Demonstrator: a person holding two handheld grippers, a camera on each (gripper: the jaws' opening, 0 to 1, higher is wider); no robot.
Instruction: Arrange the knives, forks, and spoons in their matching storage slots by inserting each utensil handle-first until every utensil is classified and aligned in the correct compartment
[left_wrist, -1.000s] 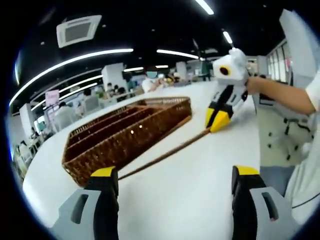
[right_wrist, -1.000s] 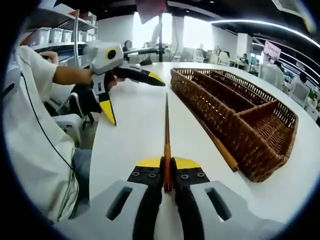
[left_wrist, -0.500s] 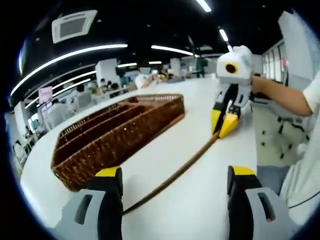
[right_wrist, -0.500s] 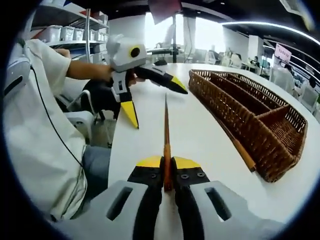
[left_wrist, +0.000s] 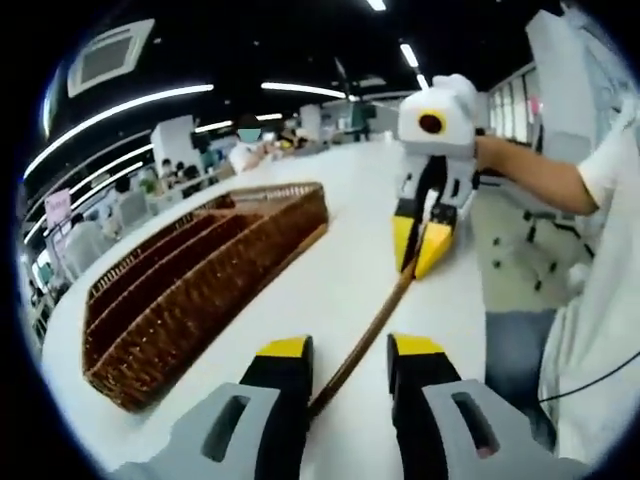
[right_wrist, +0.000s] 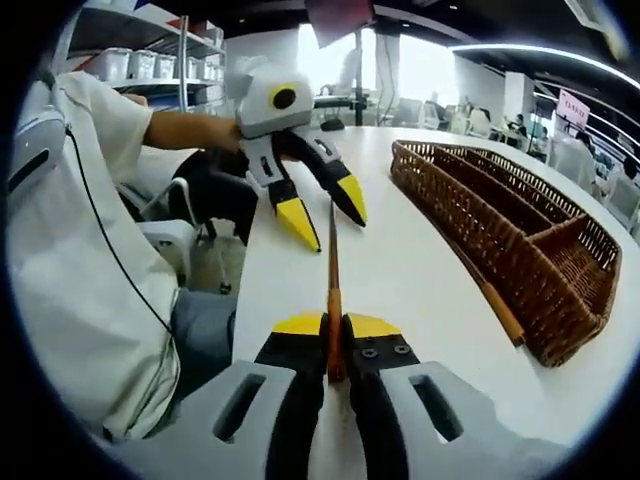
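A long thin brown wooden utensil (right_wrist: 332, 255) lies across the white table, and which kind it is I cannot tell. My right gripper (right_wrist: 335, 328) is shut on its near end. At the far end, my left gripper (right_wrist: 325, 212) stands open with one jaw on each side of the tip. In the left gripper view the utensil (left_wrist: 372, 325) runs up from between my left gripper's (left_wrist: 350, 350) spread jaws to the right gripper (left_wrist: 420, 250). A brown wicker tray (right_wrist: 520, 235) with long compartments sits to the right; in the left gripper view the tray (left_wrist: 190, 285) is on the left.
A second wooden utensil (right_wrist: 497, 305) lies on the table along the tray's near wall. The person's white sleeve (right_wrist: 80, 280) and a chair (right_wrist: 175, 245) are at the table's left edge. Shelves with bins (right_wrist: 120, 65) stand behind. Other people sit at far tables (left_wrist: 250, 145).
My left gripper has moved in over the utensil's far end and its jaws have narrowed around it. The right gripper has kept its hold on the utensil.
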